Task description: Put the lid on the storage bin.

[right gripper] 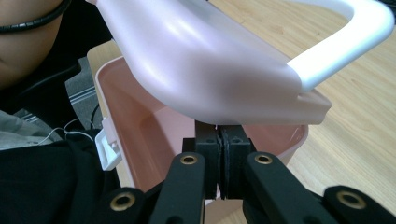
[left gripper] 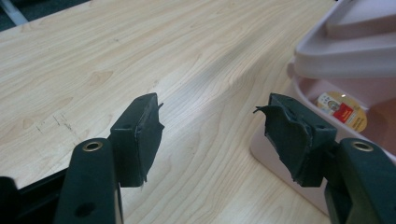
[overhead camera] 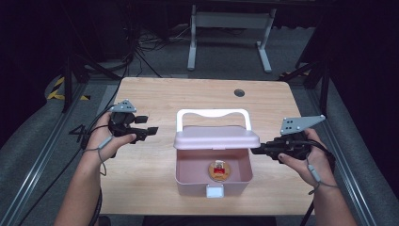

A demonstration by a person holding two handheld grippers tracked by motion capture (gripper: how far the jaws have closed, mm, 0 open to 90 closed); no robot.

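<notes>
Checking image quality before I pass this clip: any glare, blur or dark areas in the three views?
High view: surroundings are dark, the table evenly lit, and the pink box slightly soft. Left gripper view: a bright sheen streaks the wood, and the box's edge is blurred. Right gripper view: glare on the lid, and the handle nearly blown out.

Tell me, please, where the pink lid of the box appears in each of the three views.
High view: the lid lies raised across the centre, above the open pink box, white handle behind it.
Left gripper view: its edge sits at the upper right.
Right gripper view: its underside spans the top, just above the right gripper.
Shared landmark: the wooden table.
</notes>
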